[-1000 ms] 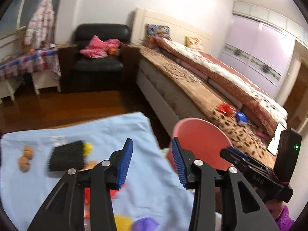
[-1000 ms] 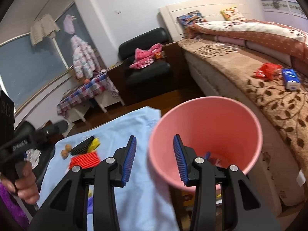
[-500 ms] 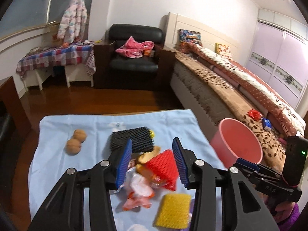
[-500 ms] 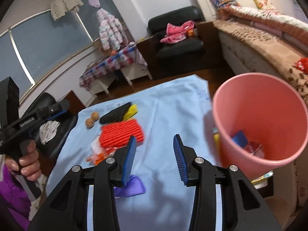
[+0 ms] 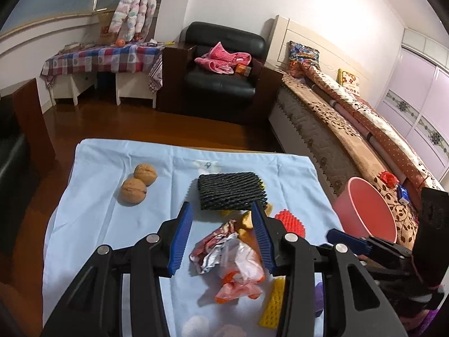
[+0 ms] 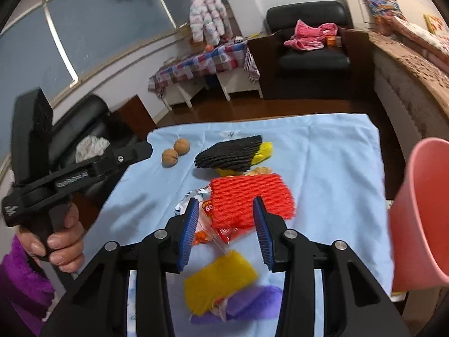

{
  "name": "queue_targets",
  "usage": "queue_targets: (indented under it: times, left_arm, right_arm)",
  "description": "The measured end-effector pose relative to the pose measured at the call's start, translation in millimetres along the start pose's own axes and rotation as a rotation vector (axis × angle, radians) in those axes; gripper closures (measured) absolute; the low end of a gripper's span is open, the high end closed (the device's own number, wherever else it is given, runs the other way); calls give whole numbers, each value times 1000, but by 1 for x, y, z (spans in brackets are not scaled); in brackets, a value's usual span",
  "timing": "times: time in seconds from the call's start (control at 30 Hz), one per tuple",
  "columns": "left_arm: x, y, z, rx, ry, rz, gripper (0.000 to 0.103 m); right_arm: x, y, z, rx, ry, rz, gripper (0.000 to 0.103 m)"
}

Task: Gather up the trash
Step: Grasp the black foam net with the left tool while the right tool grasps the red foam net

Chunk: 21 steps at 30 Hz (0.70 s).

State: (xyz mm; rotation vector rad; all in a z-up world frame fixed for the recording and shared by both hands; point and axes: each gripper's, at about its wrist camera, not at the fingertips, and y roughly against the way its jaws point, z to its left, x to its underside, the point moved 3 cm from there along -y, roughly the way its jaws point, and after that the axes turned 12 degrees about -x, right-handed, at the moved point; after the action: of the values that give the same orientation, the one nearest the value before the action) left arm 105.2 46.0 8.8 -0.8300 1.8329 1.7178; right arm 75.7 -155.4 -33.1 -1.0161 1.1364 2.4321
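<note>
Overhead, both claws agape, empty.

White walls (image 5: 322,2), dark wood floor (image 5: 118,120). Black leather armchair (image 5: 221,70) at the back w/ pink clothes (image 5: 221,59) heaped on it. Side table w/ checked cloth (image 5: 103,60) to its left, padded jacket (image 5: 134,5) hanging above. Bed (image 5: 350,129) along the right w/ brown patterned cover; lilac wardrobe doors (image 5: 421,95) beyond. Big window (image 6: 92,28), dark outside.

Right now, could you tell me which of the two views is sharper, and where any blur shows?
Left wrist view: crisp on the walnuts and black foam net. Right wrist view: motion-smeared on the yellow foam net and pink bin; both bend straight lines, fisheye style.
</note>
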Motion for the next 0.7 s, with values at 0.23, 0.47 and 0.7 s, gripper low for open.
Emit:
queue_targets:
  times: [0.23, 0.47, 0.7]
  left_arm:
    - [-2, -27, 8, -5, 10, 34, 60]
    - [1, -72, 8, 3, 36, 116, 59]
    - [-2, -104, 1, -16, 49, 145, 53]
  right_arm:
    - [7, -27, -12, 71, -1, 57, 62]
    - [12, -18, -32, 45, -72, 34, 89]
    - [13, -4, -41, 34, -104, 3, 94]
